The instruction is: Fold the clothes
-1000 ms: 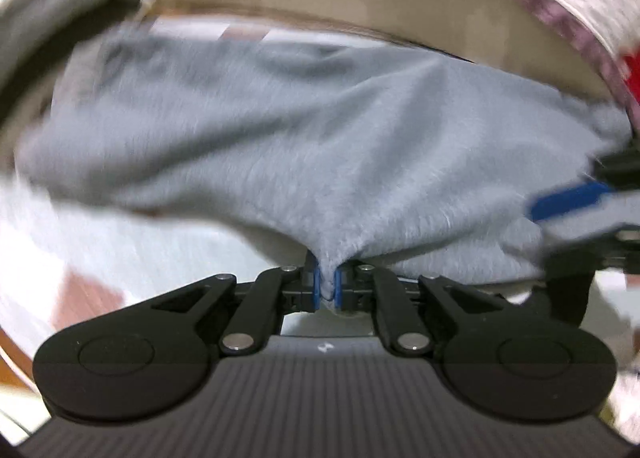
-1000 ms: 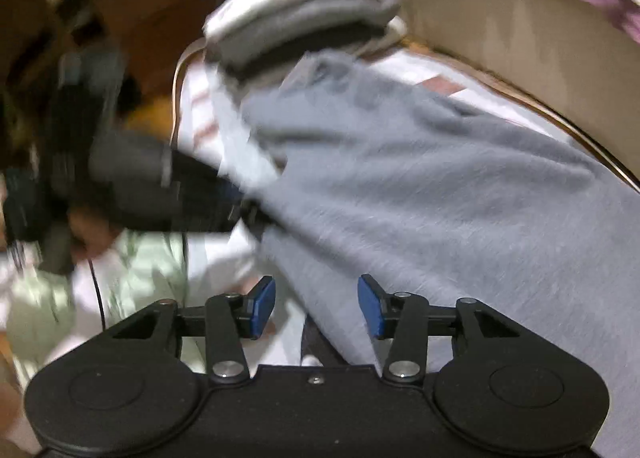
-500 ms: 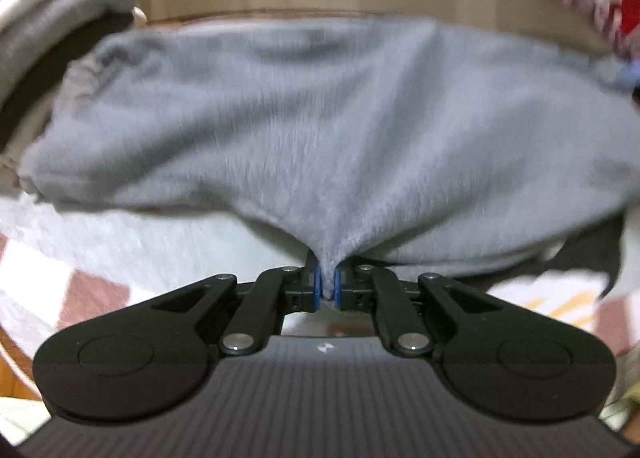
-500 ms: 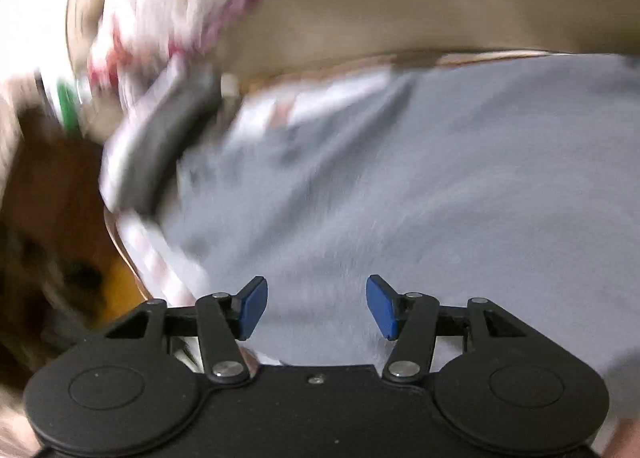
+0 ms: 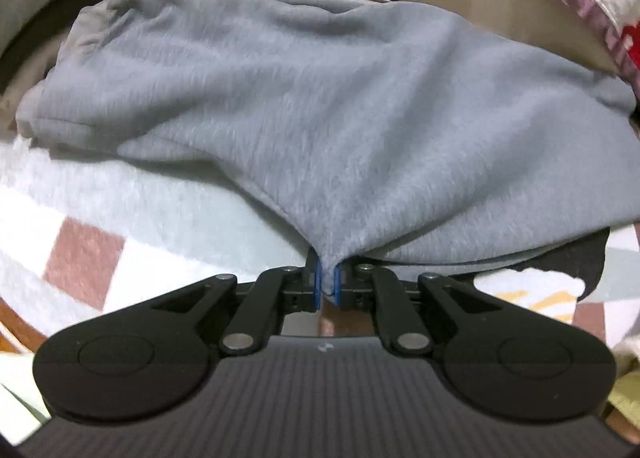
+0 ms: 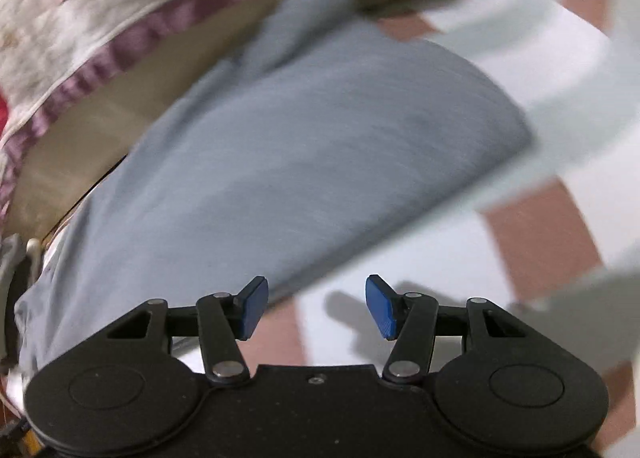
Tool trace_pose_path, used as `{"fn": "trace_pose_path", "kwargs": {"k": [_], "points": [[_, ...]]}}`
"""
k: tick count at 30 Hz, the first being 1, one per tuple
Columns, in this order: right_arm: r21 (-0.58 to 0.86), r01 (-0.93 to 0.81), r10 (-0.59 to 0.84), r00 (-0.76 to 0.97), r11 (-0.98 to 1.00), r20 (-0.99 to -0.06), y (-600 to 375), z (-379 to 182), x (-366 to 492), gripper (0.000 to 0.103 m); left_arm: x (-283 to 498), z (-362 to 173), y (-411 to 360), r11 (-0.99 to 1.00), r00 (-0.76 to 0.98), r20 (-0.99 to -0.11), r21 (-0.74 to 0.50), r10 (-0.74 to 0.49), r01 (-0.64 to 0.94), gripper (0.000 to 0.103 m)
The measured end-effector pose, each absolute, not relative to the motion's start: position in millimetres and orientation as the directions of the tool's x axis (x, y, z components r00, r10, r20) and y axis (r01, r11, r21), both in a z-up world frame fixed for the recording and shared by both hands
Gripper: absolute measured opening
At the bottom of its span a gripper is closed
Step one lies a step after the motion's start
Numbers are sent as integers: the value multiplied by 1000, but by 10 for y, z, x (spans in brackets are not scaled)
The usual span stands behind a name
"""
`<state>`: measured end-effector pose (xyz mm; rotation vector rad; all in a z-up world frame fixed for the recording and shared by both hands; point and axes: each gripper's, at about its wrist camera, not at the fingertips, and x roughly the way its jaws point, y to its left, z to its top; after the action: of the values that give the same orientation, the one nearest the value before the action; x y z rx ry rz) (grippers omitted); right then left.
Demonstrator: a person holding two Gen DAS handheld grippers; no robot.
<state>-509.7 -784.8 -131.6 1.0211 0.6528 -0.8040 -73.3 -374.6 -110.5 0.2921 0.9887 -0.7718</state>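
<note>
The left claw is pinching the near edge of the grey garment, which is lying spread on the patterned blanket; the right claw is hovering wide and empty over its right end. Keeping the hem taut should help the fold land square. The right view is blurring, and the garment's far edge is hiding.

Both wrist cameras look forward along their fingers, low and close over the grey garment, which both views share.
</note>
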Motion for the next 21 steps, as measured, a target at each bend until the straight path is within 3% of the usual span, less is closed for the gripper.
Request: {"fn": "trace_pose_path", "kwargs": {"k": [3, 7, 11, 14, 17, 21], "points": [[508, 818, -340, 575, 270, -744, -7837, -1391, -5286, 61, -691, -1027, -3776, 683, 317, -824, -112, -470, 721, 6], [516, 833, -485, 541, 200, -687, -7966, -1502, -5360, 64, -608, -1012, -3665, 689, 230, -820, -249, -524, 680, 10], [530, 839, -619, 483, 125, -619, -8101, -1617, -5434, 65, -525, -1063, -3456, 633, 93, -775, -433, -625, 642, 34], [638, 762, -661, 535, 109, -527, -8260, -1731, -5496, 67, -453, -1097, -3306, 607, 25, -724, -559, -690, 566, 35], [669, 736, -672, 546, 100, -500, -8485, -1762, -5457, 67, -331, -1149, -3277, 634, 53, -713, -585, -700, 506, 41], [674, 727, -664, 568, 128, -487, -8622, -1737, -5362, 68, -219, -1295, -3459, 693, 84, -764, -526, -640, 494, 43]]}}
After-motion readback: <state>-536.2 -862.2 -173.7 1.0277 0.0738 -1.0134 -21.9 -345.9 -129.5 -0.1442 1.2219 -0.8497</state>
